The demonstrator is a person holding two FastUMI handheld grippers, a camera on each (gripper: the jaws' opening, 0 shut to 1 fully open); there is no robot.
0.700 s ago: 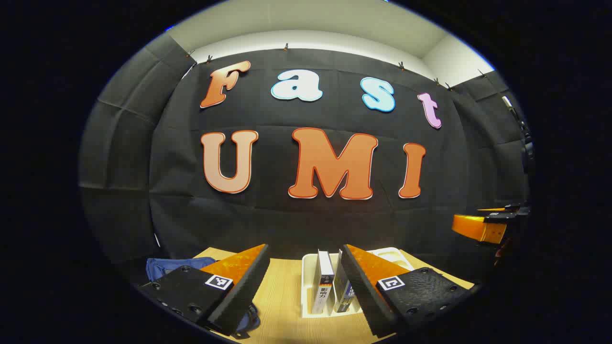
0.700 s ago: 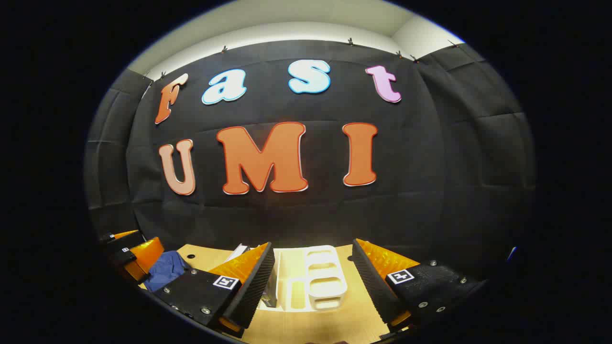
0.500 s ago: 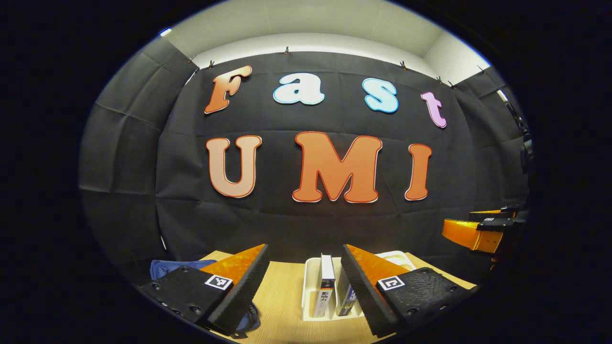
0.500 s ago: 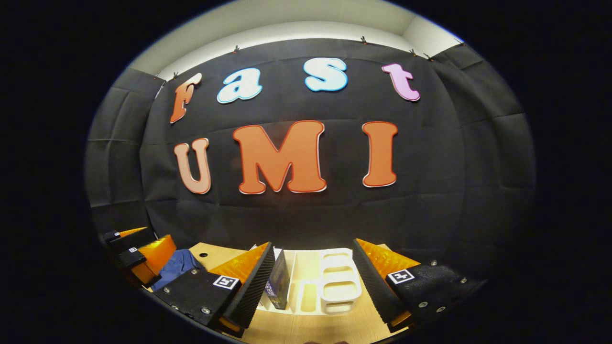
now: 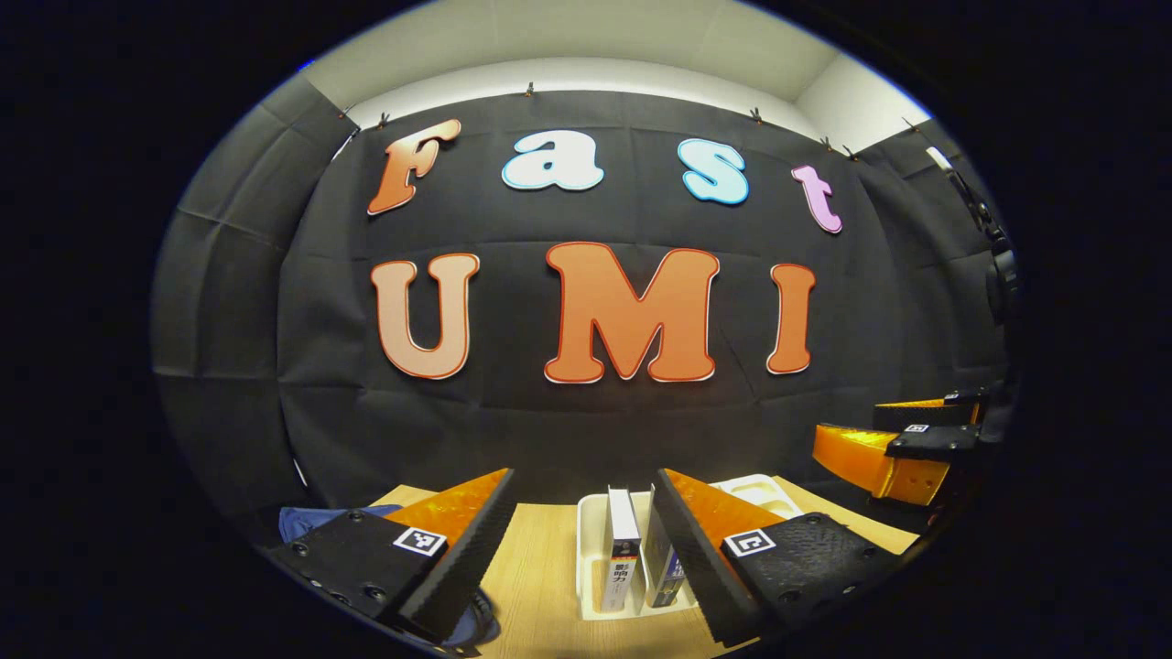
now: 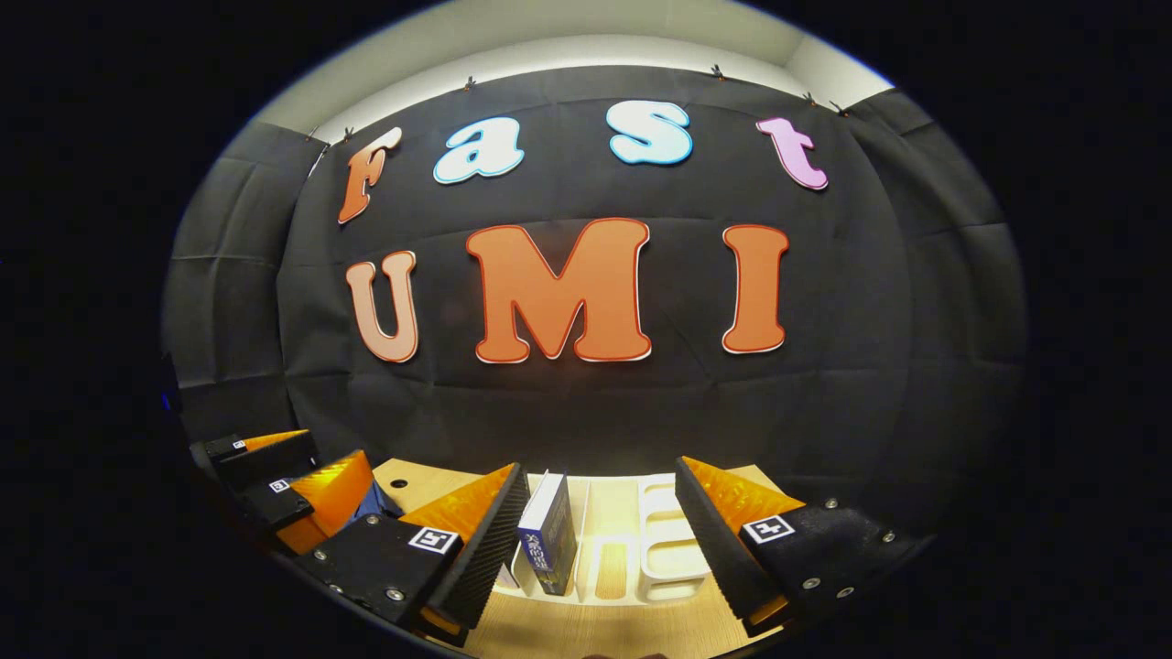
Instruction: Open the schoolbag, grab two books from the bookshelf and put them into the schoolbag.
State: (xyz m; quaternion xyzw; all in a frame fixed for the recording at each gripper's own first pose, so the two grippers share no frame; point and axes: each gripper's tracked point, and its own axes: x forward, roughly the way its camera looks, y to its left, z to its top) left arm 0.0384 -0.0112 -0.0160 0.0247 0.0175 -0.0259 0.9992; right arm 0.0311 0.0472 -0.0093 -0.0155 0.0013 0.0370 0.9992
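Two books [image 5: 623,558] are stood upright in the white bookshelf [image 5: 588,549] mid-tabletop, the schoolbag [image 5: 307,520] toward its left edge. Both the left gripper [image 5: 586,558] and right gripper [image 6: 600,549] are held released. Stiff, likely smooth covers are best pinched across the spine's top.

Books [image 5: 623,558] in bookshelf [image 5: 591,513] on table [image 5: 540,567]
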